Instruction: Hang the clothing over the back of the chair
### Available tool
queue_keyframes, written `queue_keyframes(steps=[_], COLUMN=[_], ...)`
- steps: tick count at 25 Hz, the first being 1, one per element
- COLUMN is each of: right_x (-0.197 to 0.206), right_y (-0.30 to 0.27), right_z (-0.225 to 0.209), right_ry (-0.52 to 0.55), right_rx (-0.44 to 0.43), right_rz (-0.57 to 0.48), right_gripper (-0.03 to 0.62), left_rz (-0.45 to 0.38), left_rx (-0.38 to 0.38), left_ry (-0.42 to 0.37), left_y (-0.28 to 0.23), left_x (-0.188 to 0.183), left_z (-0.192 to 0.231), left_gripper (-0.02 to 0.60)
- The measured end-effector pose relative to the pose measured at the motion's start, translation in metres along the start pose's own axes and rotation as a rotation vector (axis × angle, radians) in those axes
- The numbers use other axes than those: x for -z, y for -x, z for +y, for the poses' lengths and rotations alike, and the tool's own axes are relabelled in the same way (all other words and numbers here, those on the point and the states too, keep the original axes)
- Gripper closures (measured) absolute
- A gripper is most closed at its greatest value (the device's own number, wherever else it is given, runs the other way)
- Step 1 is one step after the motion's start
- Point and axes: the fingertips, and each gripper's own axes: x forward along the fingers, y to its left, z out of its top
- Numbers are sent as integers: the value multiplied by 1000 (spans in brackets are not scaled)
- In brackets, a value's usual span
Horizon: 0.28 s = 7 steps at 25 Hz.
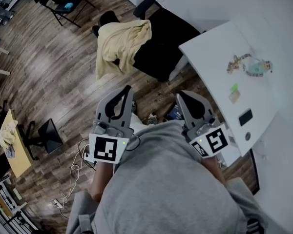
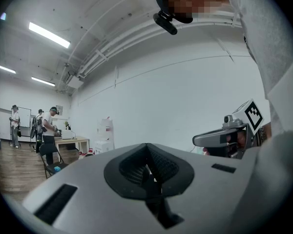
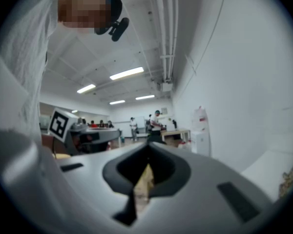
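A pale yellow garment (image 1: pixel 121 44) lies draped over the back of a black office chair (image 1: pixel 163 45) on the wood floor, ahead of me in the head view. My left gripper (image 1: pixel 127 88) and right gripper (image 1: pixel 179 95) are held side by side close to my body, a good way short of the chair and pointing toward it. Each one's jaws meet at the tip with nothing between them. The left gripper view shows its own shut tips (image 2: pixel 147 145) against a white wall. In the right gripper view, its shut tips (image 3: pixel 149 146) face down the room.
A white table (image 1: pixel 210 57) stands at the right, bearing a bunch of keys (image 1: pixel 249 65) and a small black object (image 1: pixel 245 117). Cables (image 1: pixel 74 168) trail on the floor at the lower left. A folding chair (image 1: pixel 63 4) stands far left. People (image 2: pixel 49 126) stand in the background.
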Motion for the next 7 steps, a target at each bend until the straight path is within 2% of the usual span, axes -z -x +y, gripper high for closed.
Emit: queue_keyframes(steps=[7], right_x=[2], right_y=[1], right_z=[0], right_ry=[-3], right_rx=[0], right_rz=[4], right_gripper=[560], left_rz=[3], left_rx=[-10], left_ry=[3], left_y=[0], left_x=[2], left_z=[0], left_gripper=[551])
